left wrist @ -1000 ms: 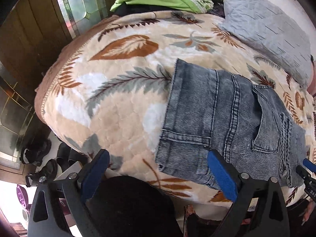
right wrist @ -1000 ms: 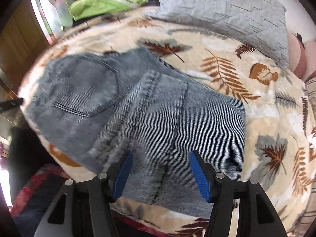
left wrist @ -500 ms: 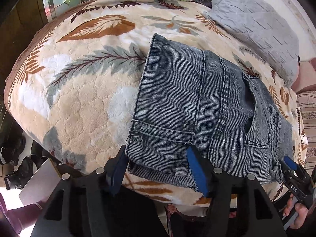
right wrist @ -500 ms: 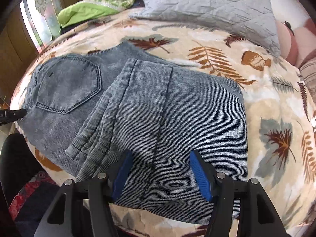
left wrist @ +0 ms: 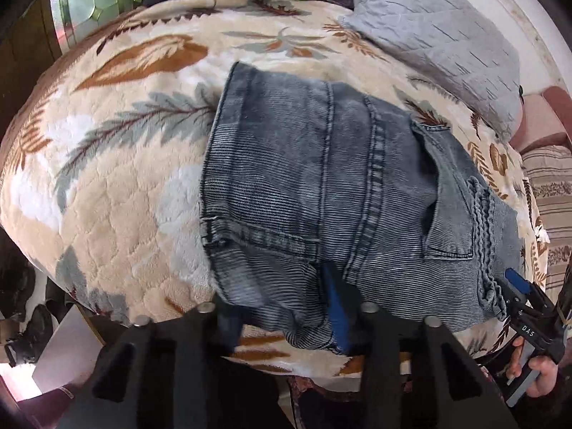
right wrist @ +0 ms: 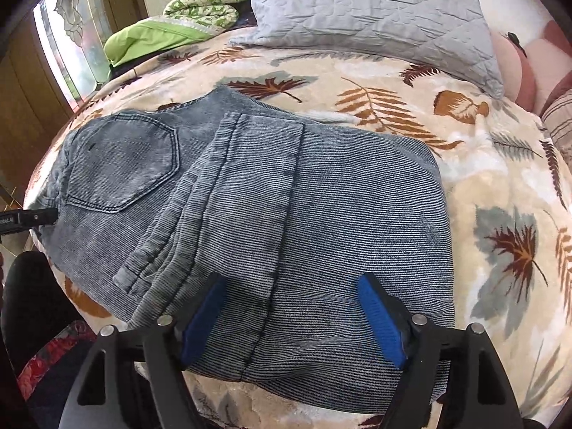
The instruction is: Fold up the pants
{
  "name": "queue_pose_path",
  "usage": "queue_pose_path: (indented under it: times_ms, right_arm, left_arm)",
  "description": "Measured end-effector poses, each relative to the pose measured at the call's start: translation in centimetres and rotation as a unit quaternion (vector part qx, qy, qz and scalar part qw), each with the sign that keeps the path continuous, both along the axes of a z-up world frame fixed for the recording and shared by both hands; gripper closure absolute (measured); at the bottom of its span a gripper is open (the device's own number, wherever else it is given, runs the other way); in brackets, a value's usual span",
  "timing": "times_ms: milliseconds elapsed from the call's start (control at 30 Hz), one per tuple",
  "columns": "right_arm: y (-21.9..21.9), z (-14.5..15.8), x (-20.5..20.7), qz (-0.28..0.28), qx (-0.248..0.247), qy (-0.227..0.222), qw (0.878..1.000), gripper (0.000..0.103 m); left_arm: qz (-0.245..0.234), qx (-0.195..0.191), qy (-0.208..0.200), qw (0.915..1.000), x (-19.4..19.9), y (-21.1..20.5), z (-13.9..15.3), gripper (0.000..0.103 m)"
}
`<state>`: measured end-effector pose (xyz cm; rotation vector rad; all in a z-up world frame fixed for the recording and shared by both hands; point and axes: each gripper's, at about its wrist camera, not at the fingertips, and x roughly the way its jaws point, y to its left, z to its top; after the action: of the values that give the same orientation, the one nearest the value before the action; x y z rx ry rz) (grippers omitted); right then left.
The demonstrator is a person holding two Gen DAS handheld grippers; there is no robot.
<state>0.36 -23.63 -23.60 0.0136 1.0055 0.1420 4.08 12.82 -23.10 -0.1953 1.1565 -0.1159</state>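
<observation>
Grey-blue jeans (left wrist: 321, 186) lie folded on a leaf-patterned blanket (left wrist: 118, 186). In the left wrist view my left gripper (left wrist: 282, 318) is shut on the near edge of the folded jeans, with denim bunched between the blue pads (left wrist: 336, 307). In the right wrist view the jeans (right wrist: 286, 207) show a back pocket (right wrist: 121, 168) at the left. My right gripper (right wrist: 291, 318) is open over their near edge, one pad on each side of a seam. The right gripper also shows in the left wrist view (left wrist: 525, 307) at the waistband end.
A grey quilted pillow (right wrist: 368, 10) lies at the back of the bed. Green bedding (right wrist: 171, 32) is piled at the back left, beside a window and wooden wall. A pink cushion (right wrist: 518, 71) and striped fabric (left wrist: 550, 193) lie at the right. The bed edge is just below the grippers.
My left gripper moved in onto the jeans' near edge and shut on the denim. My right gripper stayed open and moved slightly closer over the jeans.
</observation>
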Motion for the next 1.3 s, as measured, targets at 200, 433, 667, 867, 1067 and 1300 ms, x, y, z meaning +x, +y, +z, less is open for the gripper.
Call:
queue_pose_path:
  times_ms: [200,433,667,867,1067,1300]
  right_arm:
    - [-0.3,0.8,0.0,0.011,0.019,0.005,1.000,0.039]
    - [0.6,2.7,1.9,0.026,0.063,-0.013,0.998,0.077]
    - [2.7,1.0,4.0,0.023,0.043,-0.004,0.999,0.077]
    - [1.2,2.3,2.3,0.024,0.082,-0.024,0.996,0.077]
    - [-2.3,3.3,-0.8,0.003,0.096,-0.063,0.993,0.077]
    - [-9.1,3.7,-4.7,-0.064,0.089,-0.080,0.991,0.077]
  left_arm:
    - [-0.018,0.026,-0.047,0.9984,-0.4,-1.7,2.8,0.082]
    - [-0.048,0.037,-0.090,0.9941,-0.8,-3.3,5.9,0.081]
    - [-0.007,0.051,-0.008,0.9987,0.3,-1.0,0.8,0.063]
    - [0.010,0.001,-0.004,0.9999,0.6,0.0,1.0,0.080]
    - [-0.020,0.021,-0.057,0.9980,-0.5,-2.4,5.3,0.084]
    - [-0.100,0.049,-0.138,0.9841,-2.2,-9.1,12.5,0.084]
